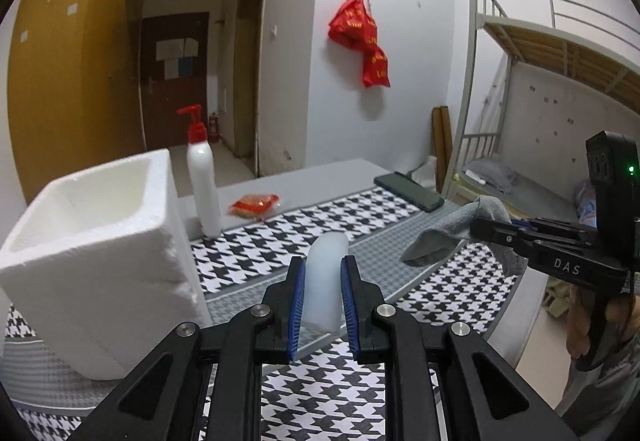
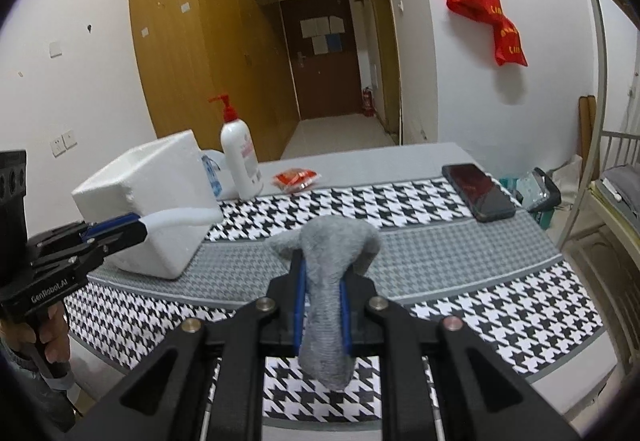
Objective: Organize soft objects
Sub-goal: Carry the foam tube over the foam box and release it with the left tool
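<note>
My left gripper (image 1: 322, 265) is shut on a pale, translucent white soft strip (image 1: 325, 273) that sticks up between the blue pads, held above the houndstooth cloth. From the right wrist view that strip (image 2: 180, 218) curves in front of the white foam box (image 2: 156, 201). My right gripper (image 2: 322, 269) is shut on a grey sock (image 2: 332, 261) whose ends droop on either side of the pads. In the left wrist view the sock (image 1: 452, 231) hangs from the right gripper at the right. The open foam box (image 1: 92, 241) stands to the left of both grippers.
A white pump bottle with a red top (image 1: 203, 177) stands behind the box, a red snack packet (image 1: 254, 204) beside it. A dark phone (image 2: 478, 191) lies at the far right of the table. A metal bunk bed (image 1: 560, 81) stands on the right.
</note>
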{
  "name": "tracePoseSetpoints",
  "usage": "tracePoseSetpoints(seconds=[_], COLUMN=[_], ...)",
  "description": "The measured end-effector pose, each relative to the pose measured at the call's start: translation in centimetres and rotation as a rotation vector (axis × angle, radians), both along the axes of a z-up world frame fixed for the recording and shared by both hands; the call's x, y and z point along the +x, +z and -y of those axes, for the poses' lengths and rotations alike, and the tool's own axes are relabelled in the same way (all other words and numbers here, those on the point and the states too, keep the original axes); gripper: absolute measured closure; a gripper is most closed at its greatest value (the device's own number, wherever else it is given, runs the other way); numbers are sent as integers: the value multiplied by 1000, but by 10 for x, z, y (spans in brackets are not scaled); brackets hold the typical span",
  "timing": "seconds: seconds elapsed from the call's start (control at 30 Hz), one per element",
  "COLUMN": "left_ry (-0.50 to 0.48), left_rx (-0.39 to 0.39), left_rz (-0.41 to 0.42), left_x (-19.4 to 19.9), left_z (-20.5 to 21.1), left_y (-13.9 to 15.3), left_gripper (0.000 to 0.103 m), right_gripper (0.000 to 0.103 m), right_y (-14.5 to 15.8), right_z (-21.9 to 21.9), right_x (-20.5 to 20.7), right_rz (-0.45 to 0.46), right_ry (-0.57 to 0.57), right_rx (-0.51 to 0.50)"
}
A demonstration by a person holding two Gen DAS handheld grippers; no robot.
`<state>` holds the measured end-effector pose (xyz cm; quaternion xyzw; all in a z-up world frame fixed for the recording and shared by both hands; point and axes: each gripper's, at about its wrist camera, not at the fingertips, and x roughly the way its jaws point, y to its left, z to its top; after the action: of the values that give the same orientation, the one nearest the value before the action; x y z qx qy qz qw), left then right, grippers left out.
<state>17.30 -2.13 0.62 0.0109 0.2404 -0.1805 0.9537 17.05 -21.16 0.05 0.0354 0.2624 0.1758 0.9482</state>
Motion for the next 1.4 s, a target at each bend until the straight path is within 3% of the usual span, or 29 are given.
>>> tracePoseSetpoints(seconds=[0.5,0.97,1.4], left_ry=[129,304,383], left_rx=[11,42,59], left_rz=[109,178,132], left_x=[-19,-22,10], left_z=[-31,-70,-97], left_y=[39,56,54], left_gripper=[83,83,83], right_gripper=[85,85,85], right_y=[29,47,48], right_z=[-25,-63,-102], right_x=[6,15,22], right_rz=[90,127,125], right_ry=[100,225,352], right_rx=[42,65,64])
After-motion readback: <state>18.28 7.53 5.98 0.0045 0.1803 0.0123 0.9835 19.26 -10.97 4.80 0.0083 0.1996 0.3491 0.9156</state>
